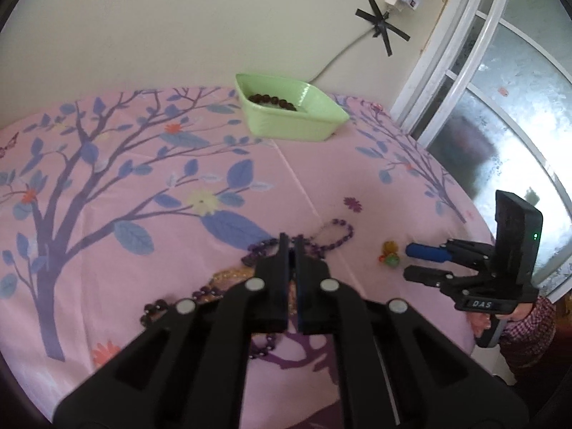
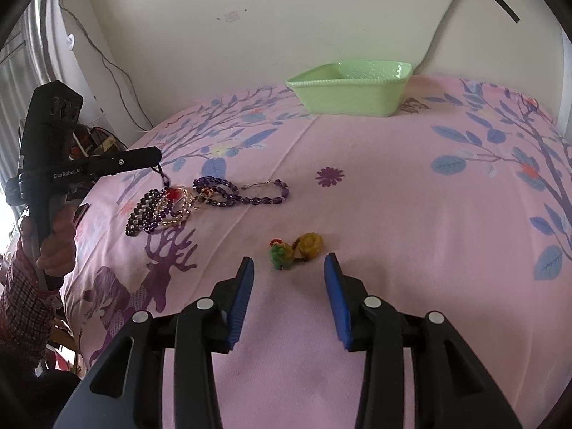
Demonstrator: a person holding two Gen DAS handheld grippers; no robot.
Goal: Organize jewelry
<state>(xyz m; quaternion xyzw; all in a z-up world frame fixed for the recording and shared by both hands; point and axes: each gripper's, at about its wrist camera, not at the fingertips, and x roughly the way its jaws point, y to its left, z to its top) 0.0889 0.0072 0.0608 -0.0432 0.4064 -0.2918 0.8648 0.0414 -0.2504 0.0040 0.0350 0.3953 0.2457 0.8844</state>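
Observation:
A green tray (image 1: 304, 121) stands at the back of the table with a dark bead bracelet (image 1: 272, 100) in it; the tray also shows in the right wrist view (image 2: 352, 96). A pile of purple bead jewelry (image 2: 168, 207) and a purple bead necklace (image 2: 250, 191) lie on the pink cloth. My left gripper (image 1: 291, 241) is shut on a dark cord (image 2: 162, 175) of the pile, lifting it. My right gripper (image 2: 289, 262) is open, with a small yellow and green charm (image 2: 296, 248) just ahead between its blue pads (image 2: 241, 296).
The table has a pink floral cloth (image 2: 411, 214). A wall with taped cables (image 1: 382, 25) is behind the tray. A window (image 1: 500, 107) is at the right of the left wrist view. Clutter (image 2: 96, 139) sits beyond the table's left edge.

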